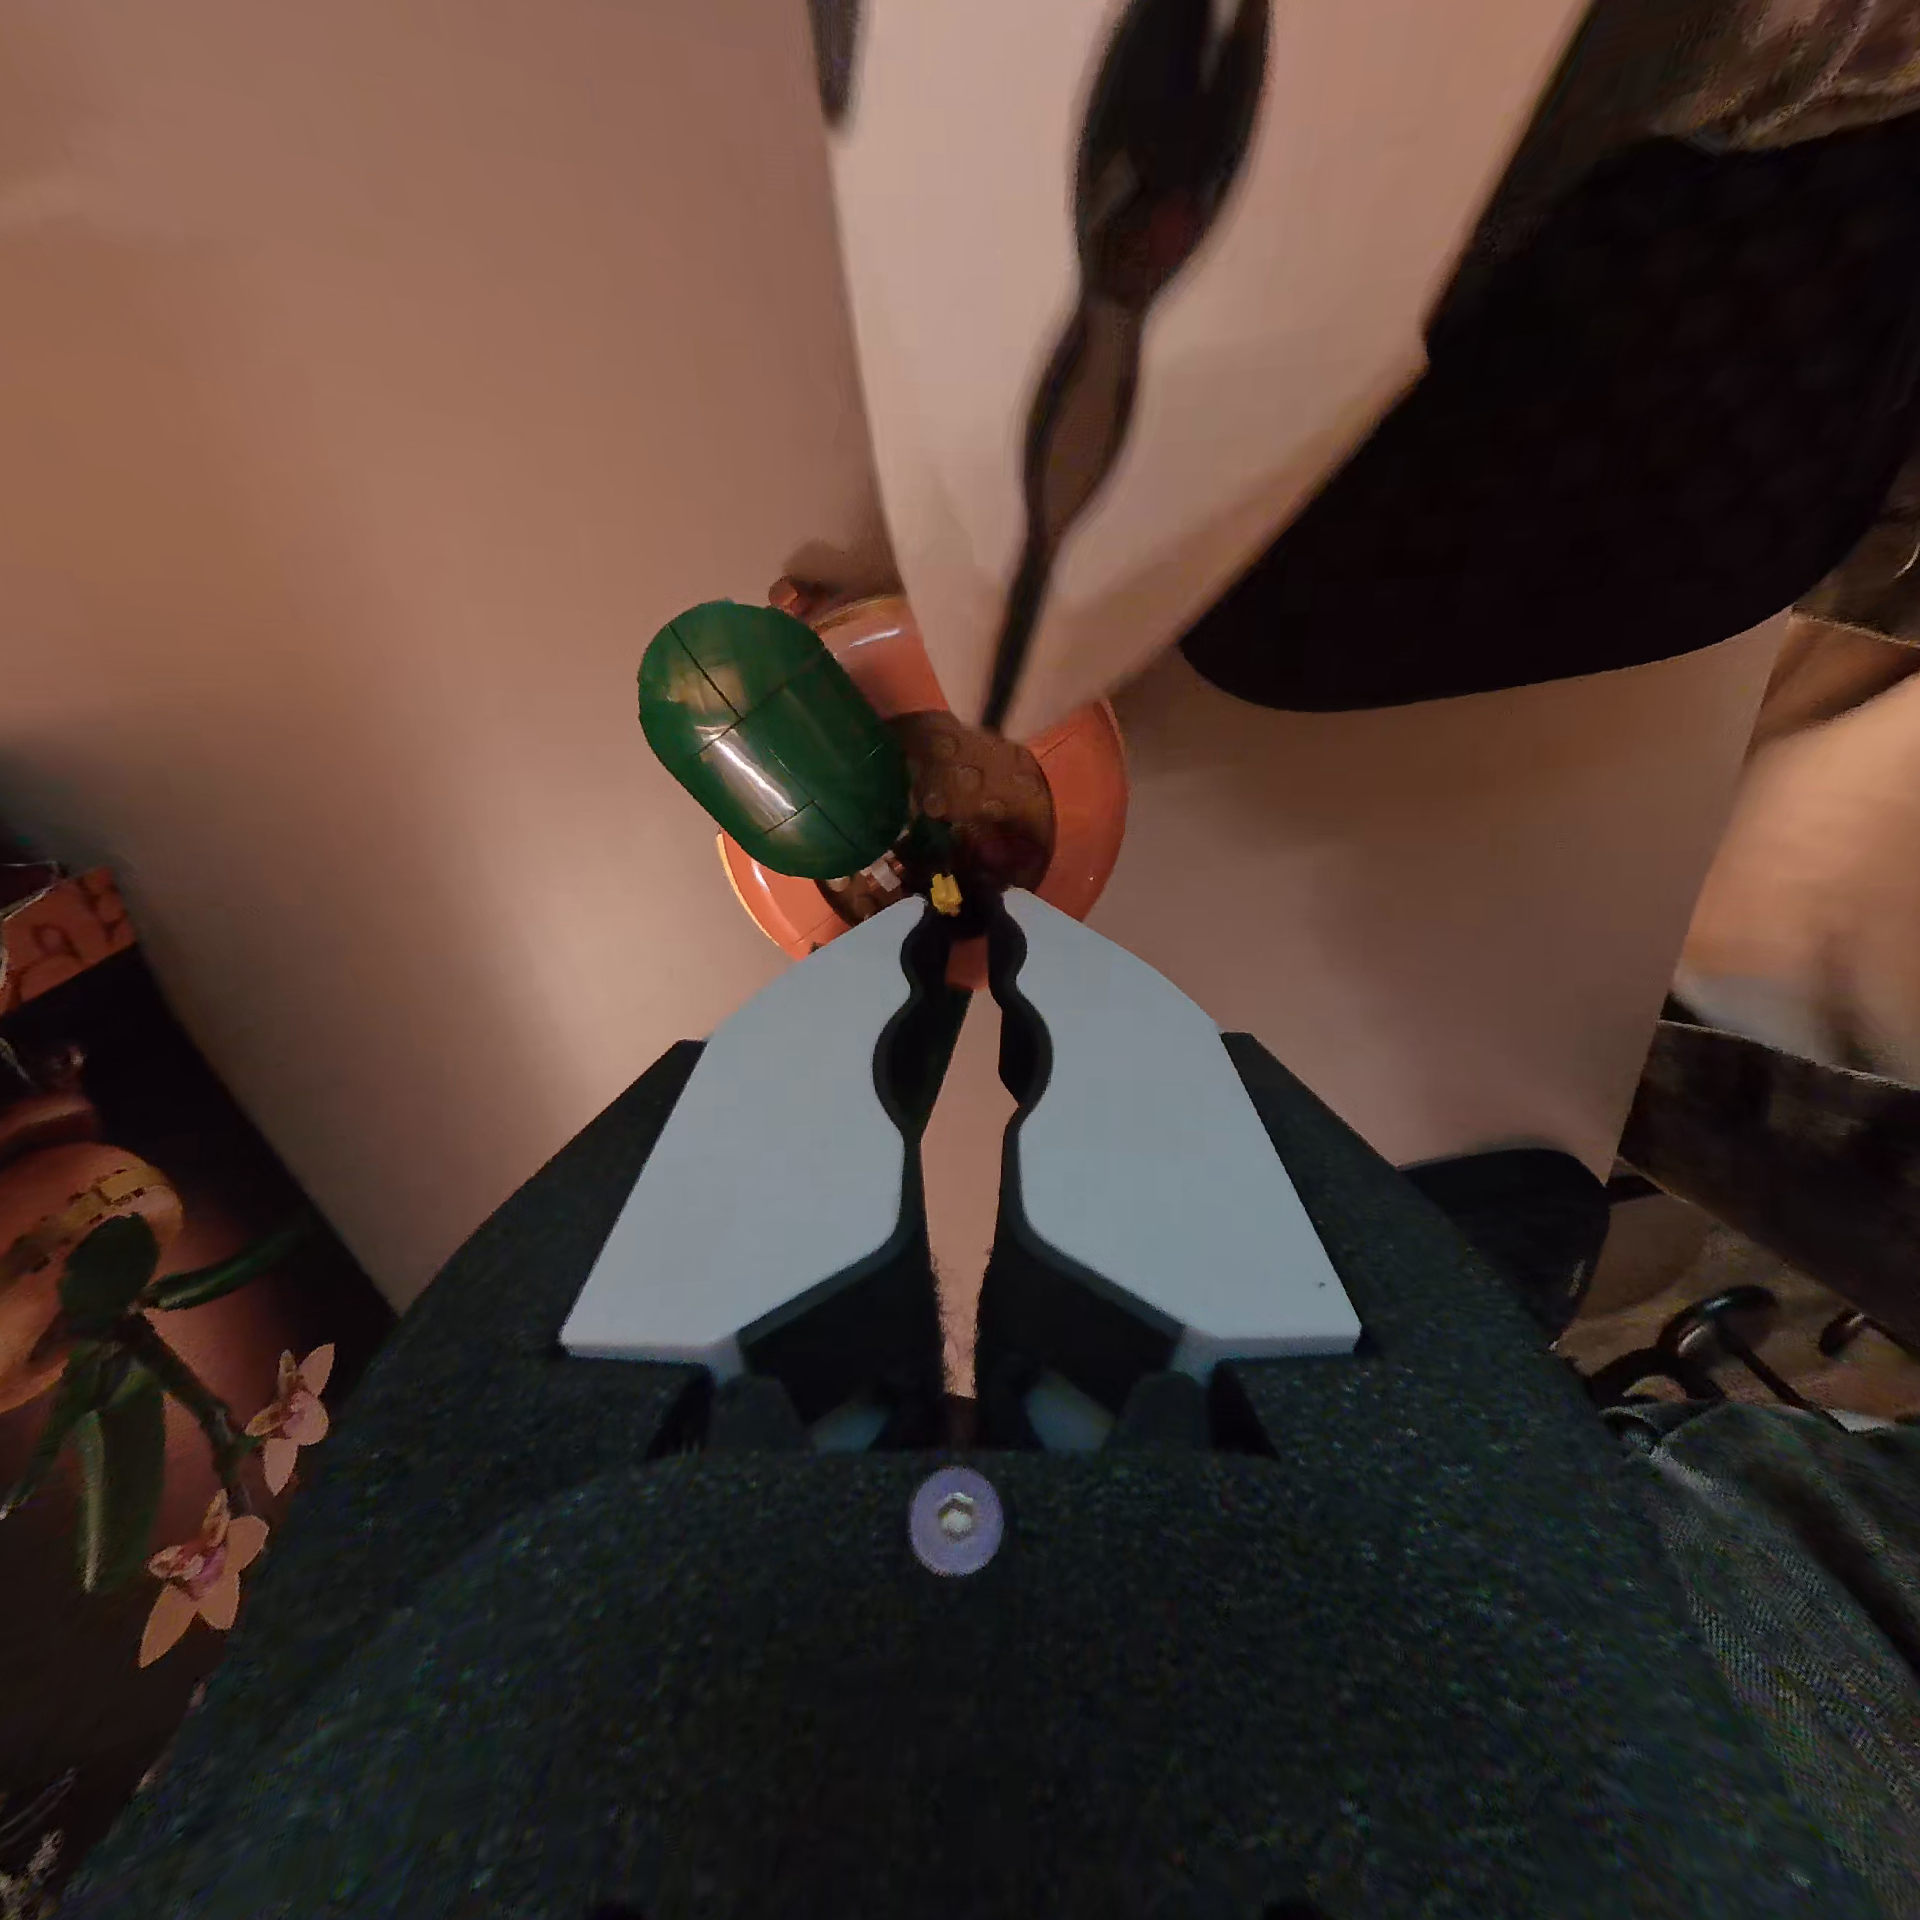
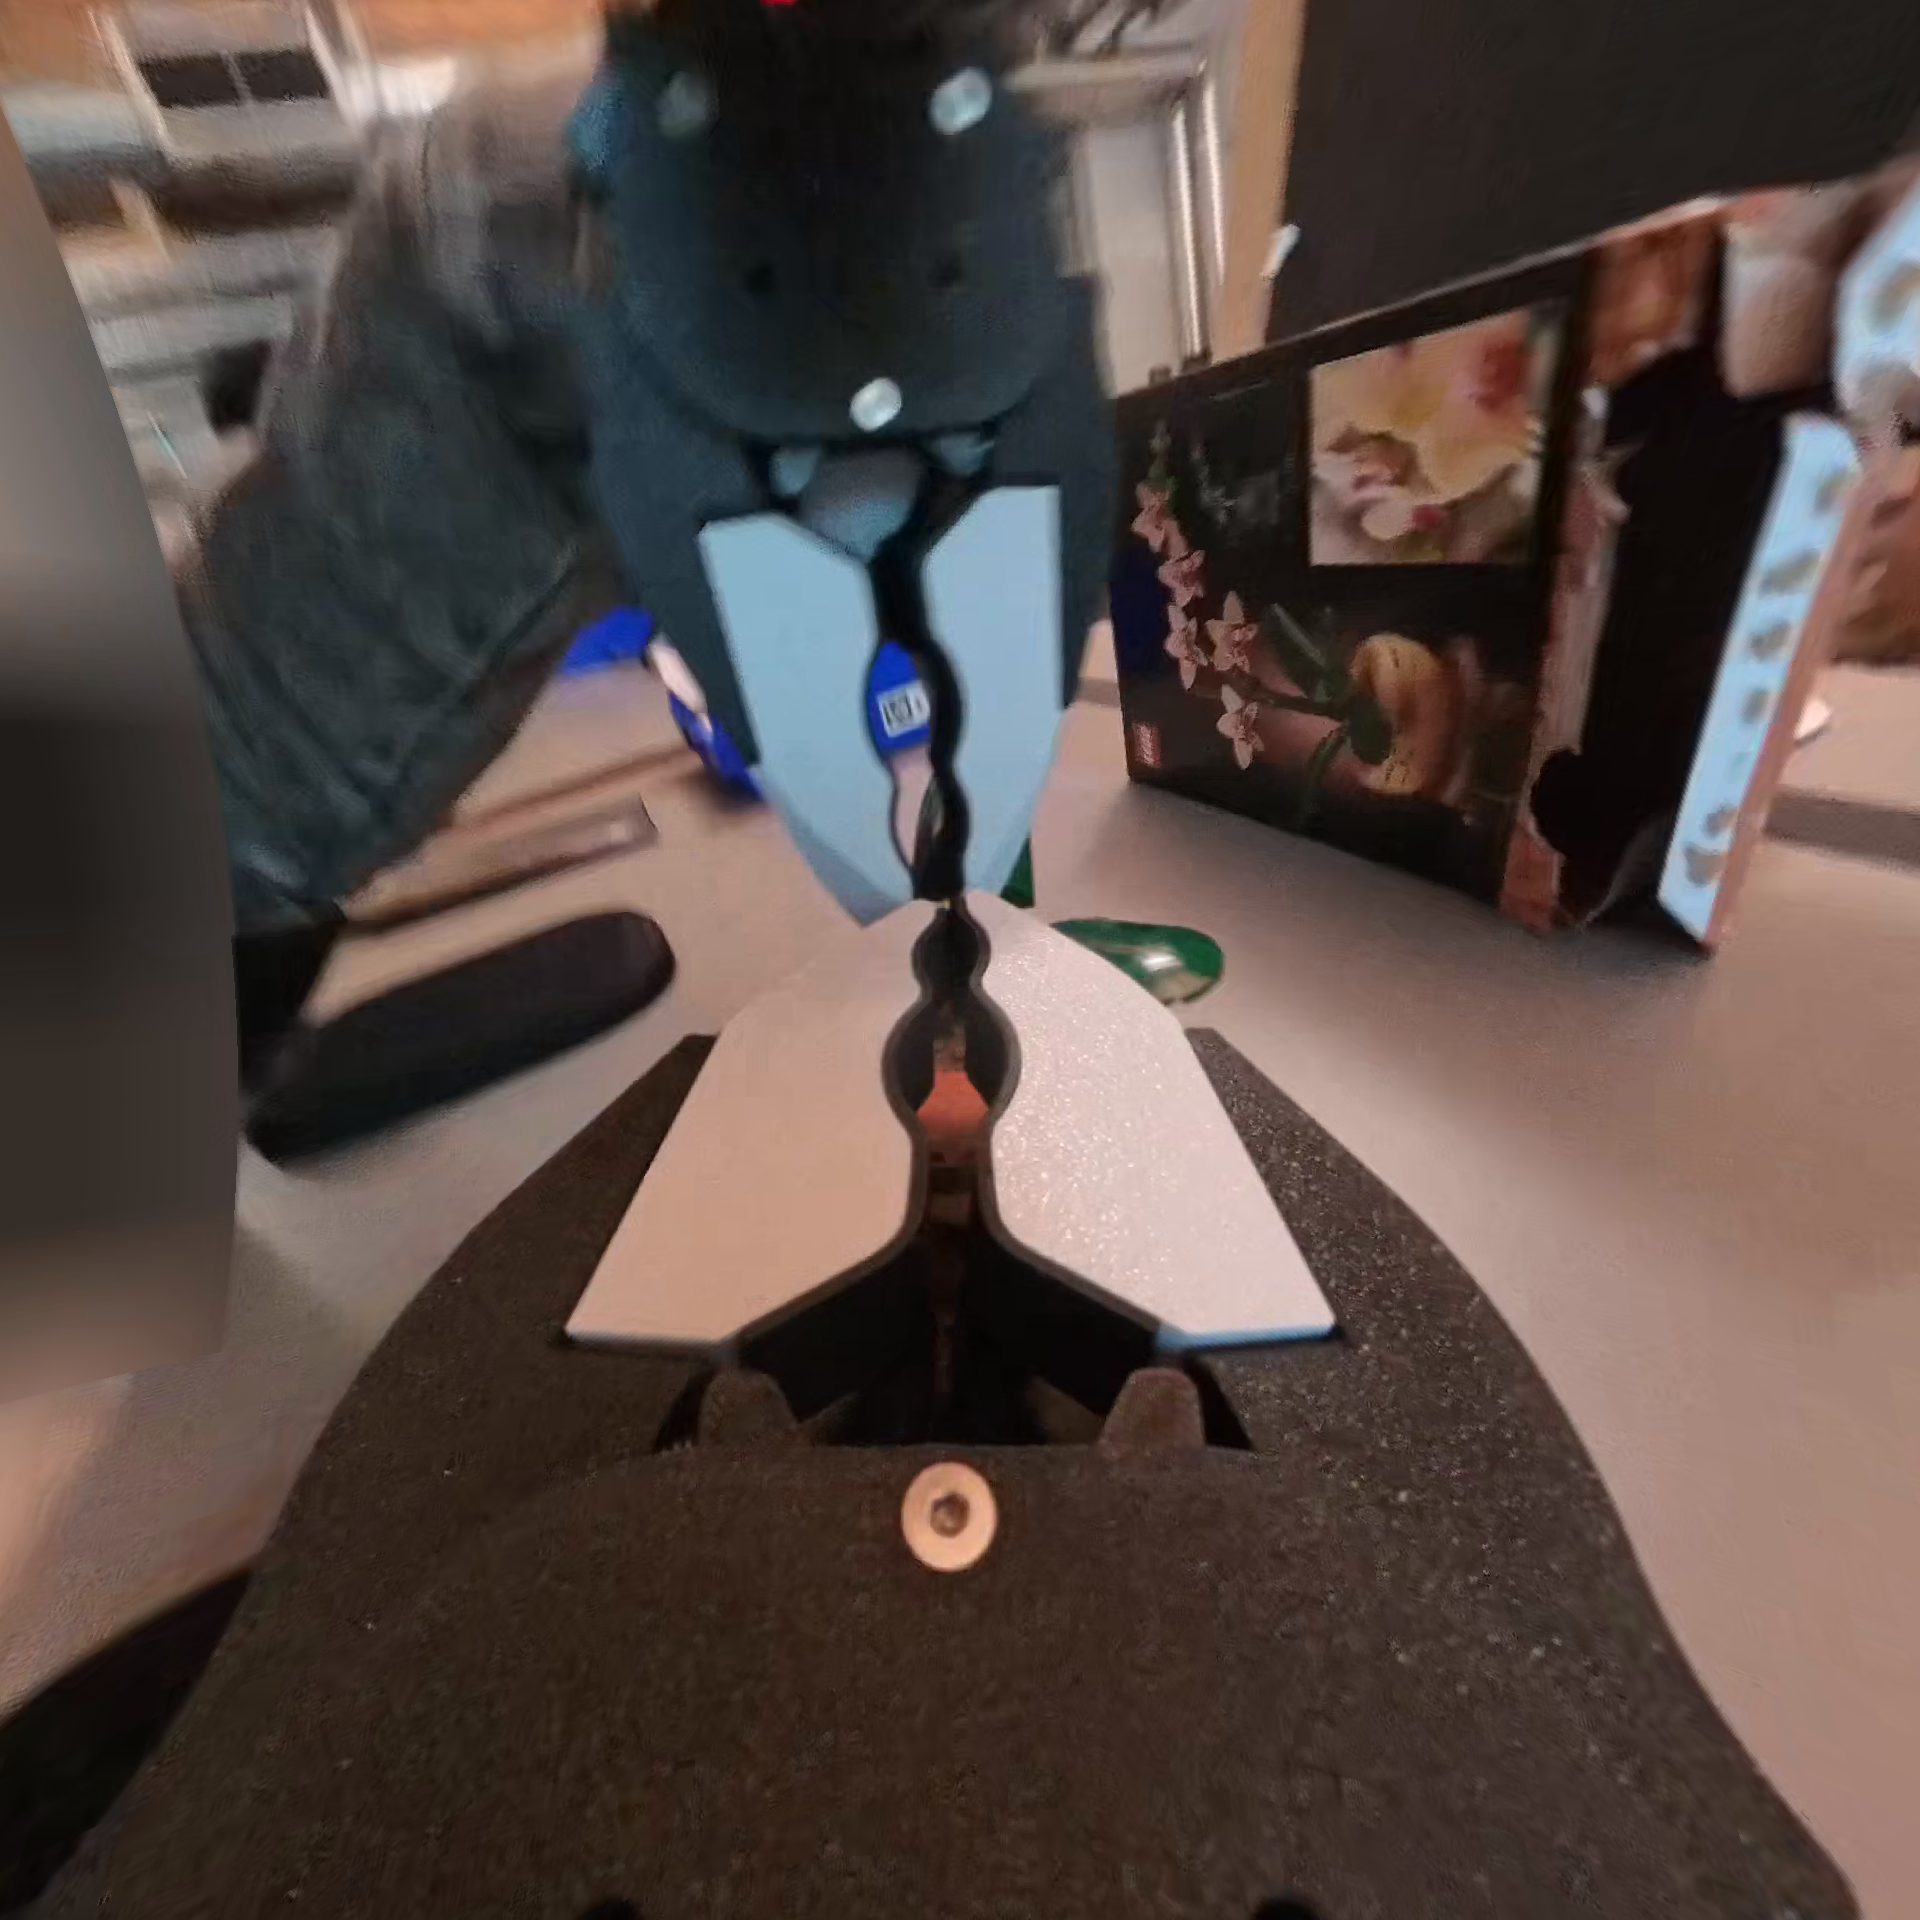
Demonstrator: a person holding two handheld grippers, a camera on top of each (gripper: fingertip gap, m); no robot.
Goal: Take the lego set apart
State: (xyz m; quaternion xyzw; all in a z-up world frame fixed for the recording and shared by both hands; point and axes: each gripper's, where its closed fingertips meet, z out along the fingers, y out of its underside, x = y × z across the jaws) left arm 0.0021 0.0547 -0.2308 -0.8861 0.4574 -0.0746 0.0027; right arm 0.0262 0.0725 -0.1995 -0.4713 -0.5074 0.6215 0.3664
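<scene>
The lego plant has an orange pot [image 1: 1086,821], a brown studded soil top [image 1: 971,769] and a broad green leaf [image 1: 774,727]. It tilts toward the left wrist camera over the pale table [image 1: 416,623]. My left gripper [image 1: 961,914] is shut on the plant's thin dark stem by a small yellow piece [image 1: 945,894]. My right gripper [image 1: 997,712] comes in blurred from the top right, shut, with its tips at the soil top; the piece it pinches is hidden. In the right wrist view the right gripper [image 2: 951,920] meets the left gripper [image 2: 935,878] tip to tip. The leaf [image 2: 1143,961] shows beside them and the pot [image 2: 945,1112] under the fingers.
The lego box [image 2: 1351,623] stands open at the back right of the table, and also shows in the left wrist view [image 1: 104,1299]. A black wrist rest [image 2: 457,1018] lies on the left. A dark cloth [image 2: 395,582] and a blue object [image 2: 904,717] lie behind. A person's leg [image 1: 1787,1610] is at the near right. The gap from one gripper's tips to the other's is roughly 4 cm.
</scene>
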